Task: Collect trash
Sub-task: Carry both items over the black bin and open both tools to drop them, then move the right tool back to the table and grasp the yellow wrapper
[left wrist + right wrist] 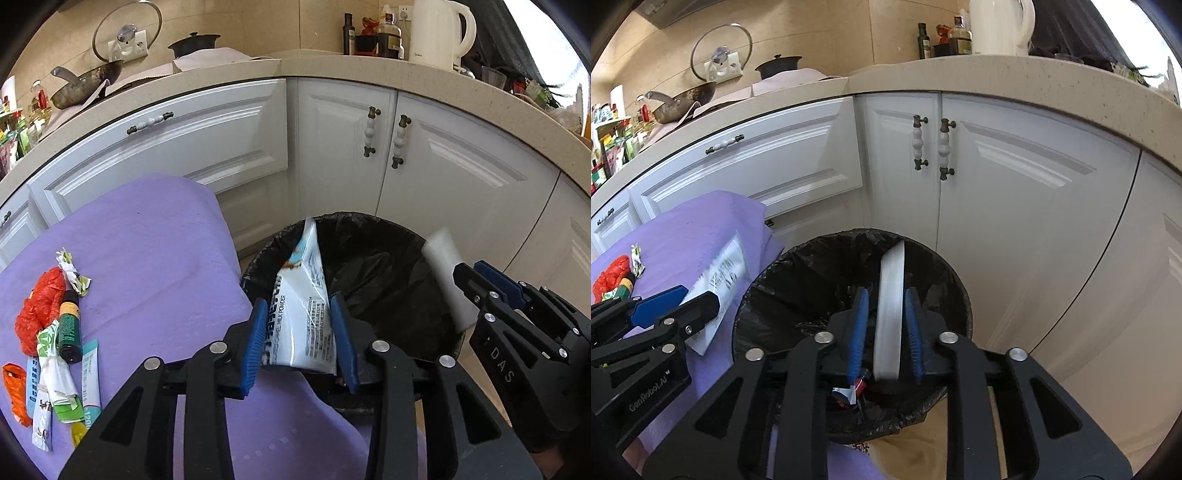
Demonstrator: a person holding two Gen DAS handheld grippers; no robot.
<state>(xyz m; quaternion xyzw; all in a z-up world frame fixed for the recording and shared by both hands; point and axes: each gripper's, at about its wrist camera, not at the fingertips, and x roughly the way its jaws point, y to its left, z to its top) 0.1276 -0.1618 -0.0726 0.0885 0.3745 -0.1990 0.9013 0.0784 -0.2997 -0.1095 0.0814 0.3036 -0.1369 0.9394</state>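
In the left wrist view, a white milk-powder pouch (303, 314) is seen between the jaws of the left gripper (301, 339), its top end reaching forward over the rim of the black-lined trash bin (369, 240). The jaws stand apart, and a gap shows beside each pad, so the pouch is judged to be released rather than clamped; it is held over the bin mouth so that it can fall inside. To the left of the jaws, more trash (55, 339) lies on the purple cloth (147, 240): an orange bag, torn sachets and a small dark bottle. To the right of the jaws, the right gripper (480, 288) is seen with a blurred white strip; its far end is smeared and cannot be made out.

In the right wrist view, that white strip (890, 314) stands edge-on between the right jaws, directly above the bin opening. The jaws are slightly parted, with narrow gaps beside the pads, so no firm clamp is seen. What the strip is cannot be told from its blur. Below the jaws, a small red-and-white scrap (849, 391) already lies inside the bin, partly hidden by the gripper frame. To the left of the jaws, the left gripper is cut off by the frame edge.
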